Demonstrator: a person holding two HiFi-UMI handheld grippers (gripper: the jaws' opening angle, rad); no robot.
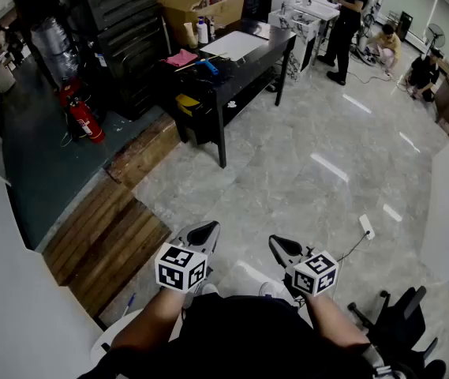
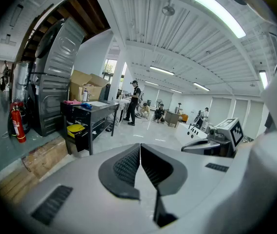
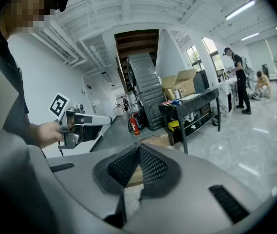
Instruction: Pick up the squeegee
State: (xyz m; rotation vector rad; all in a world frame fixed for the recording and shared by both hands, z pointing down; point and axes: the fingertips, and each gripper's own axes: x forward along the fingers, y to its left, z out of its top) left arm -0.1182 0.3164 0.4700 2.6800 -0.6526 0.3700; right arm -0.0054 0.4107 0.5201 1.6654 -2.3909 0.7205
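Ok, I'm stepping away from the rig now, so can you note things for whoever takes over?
Left gripper: shut, empty.
Right gripper: shut, empty.
Both are far from the black table.
A blue-handled tool, possibly the squeegee, lies on it beside a pink cloth.
Done: nothing yet.
Left: walk over, confirm the squeegee, grip it and lift.
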